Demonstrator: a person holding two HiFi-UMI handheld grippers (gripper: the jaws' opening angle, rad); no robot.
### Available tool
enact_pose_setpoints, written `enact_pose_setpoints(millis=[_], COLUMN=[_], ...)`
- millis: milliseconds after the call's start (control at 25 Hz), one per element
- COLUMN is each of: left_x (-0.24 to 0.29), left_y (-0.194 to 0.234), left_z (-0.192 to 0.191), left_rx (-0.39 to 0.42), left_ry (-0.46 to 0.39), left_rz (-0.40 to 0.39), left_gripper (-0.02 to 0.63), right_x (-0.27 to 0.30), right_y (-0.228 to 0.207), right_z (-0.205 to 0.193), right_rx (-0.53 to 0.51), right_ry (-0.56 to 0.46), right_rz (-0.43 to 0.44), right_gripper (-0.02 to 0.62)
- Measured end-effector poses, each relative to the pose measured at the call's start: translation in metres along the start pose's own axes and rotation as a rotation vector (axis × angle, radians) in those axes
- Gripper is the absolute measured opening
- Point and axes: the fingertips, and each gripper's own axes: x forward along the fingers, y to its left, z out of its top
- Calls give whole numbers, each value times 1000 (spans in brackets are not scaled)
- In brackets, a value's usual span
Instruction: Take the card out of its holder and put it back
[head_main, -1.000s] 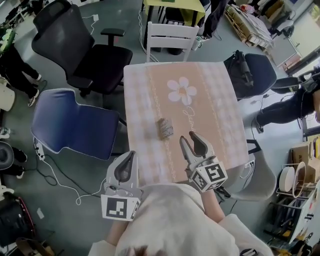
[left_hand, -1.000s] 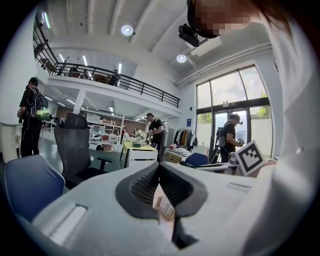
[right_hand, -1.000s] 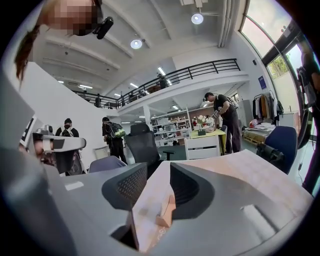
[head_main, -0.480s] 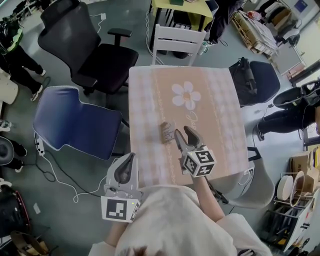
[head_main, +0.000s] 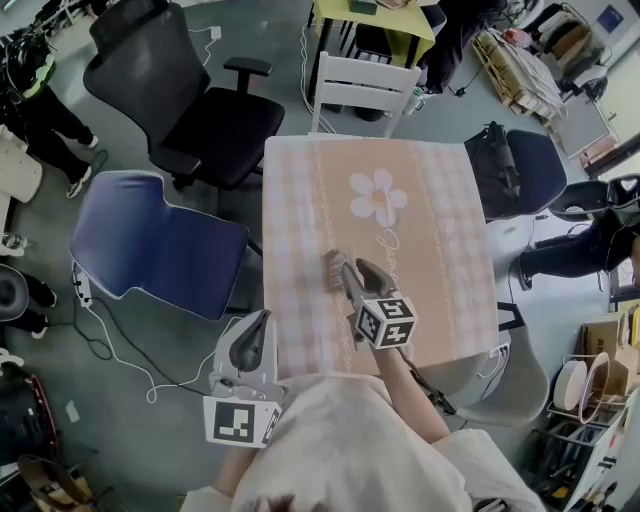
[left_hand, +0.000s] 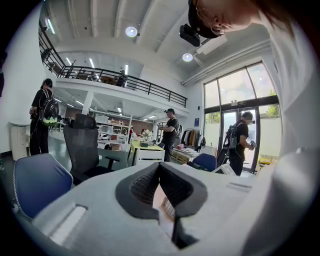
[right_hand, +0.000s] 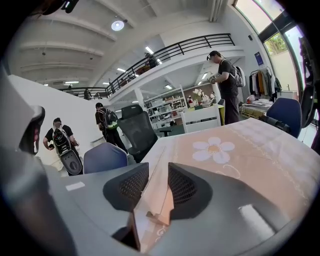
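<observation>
The right hand-held gripper stands wide. Its jaws have just been closing, and the card holder sits between them, not yet pinched. The holder rests on the table, at 7 o'clock from the flower print. At 8 o'clock, beyond the table's edge, the left hand-held gripper is closed and empty.
</observation>
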Motion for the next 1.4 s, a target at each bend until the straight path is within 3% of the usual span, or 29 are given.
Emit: enact_pose_setpoints(millis=[440, 800, 1400], left_x=[1, 0, -2], left_y=[1, 5, 6], left_z=[1, 0, 0], left_rx=[-1, -2, 0], left_ry=[4, 4, 1], left_rz=[10, 9, 17], left_gripper=[0, 0, 0], right_x=[6, 6, 4], right_y=[0, -6, -8], right_z=[-8, -8, -6], right_rx=[18, -1, -56], right_ry=[23, 30, 26], right_rz=[2, -56, -15], right_gripper=[66, 17, 15])
